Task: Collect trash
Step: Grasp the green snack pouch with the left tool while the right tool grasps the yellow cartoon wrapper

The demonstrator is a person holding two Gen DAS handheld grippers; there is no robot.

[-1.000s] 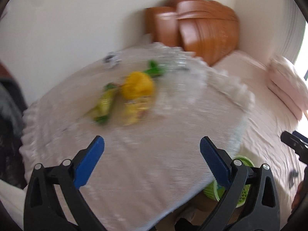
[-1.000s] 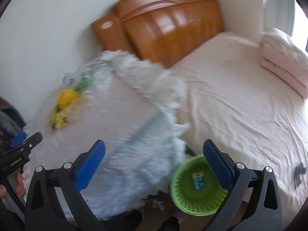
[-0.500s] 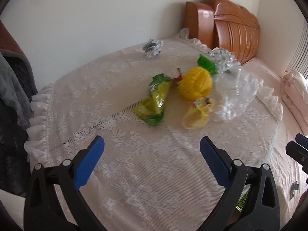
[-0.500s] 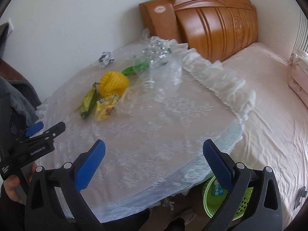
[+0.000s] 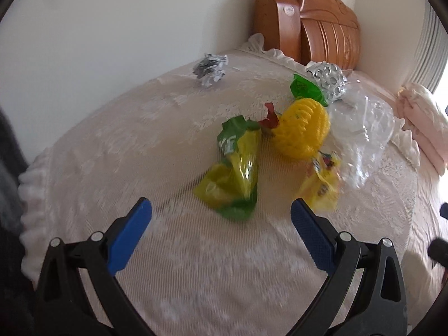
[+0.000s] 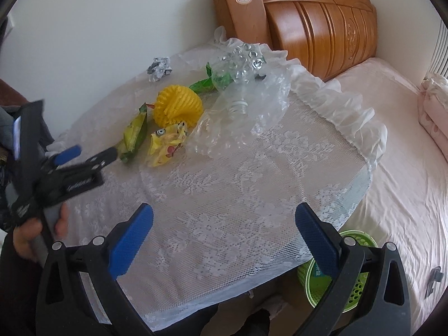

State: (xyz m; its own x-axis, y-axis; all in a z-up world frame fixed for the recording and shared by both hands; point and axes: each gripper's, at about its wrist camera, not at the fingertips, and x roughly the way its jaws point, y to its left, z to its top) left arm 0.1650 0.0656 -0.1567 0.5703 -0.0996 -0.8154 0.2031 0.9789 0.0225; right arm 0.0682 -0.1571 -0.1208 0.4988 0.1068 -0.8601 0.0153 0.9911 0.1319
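Note:
Trash lies on a lace-covered table [image 6: 238,201]: a green-yellow snack bag [image 5: 235,173], a yellow foam fruit net [image 5: 303,131], a yellow wrapper [image 5: 322,184], clear plastic film with a crushed bottle [image 6: 246,103], a green wrapper [image 5: 306,88] and a crumpled paper ball [image 5: 211,68]. My left gripper [image 5: 221,218] is open just short of the snack bag; it also shows in the right wrist view [image 6: 92,154]. My right gripper [image 6: 224,232] is open and empty above the table's near part. A green basket [image 6: 336,277] stands on the floor beneath the table's right edge.
A bed with a pink sheet [image 6: 400,151] lies right of the table, with a wooden headboard [image 6: 308,16] at the wall. Pink pillows [image 5: 425,123] lie on the bed. Dark clothing [image 5: 11,151] hangs at the left.
My left gripper has moved forward toward the snack bag, which looks larger now. My right gripper has swung left and drawn closer to the table; the basket has dropped to the lower right.

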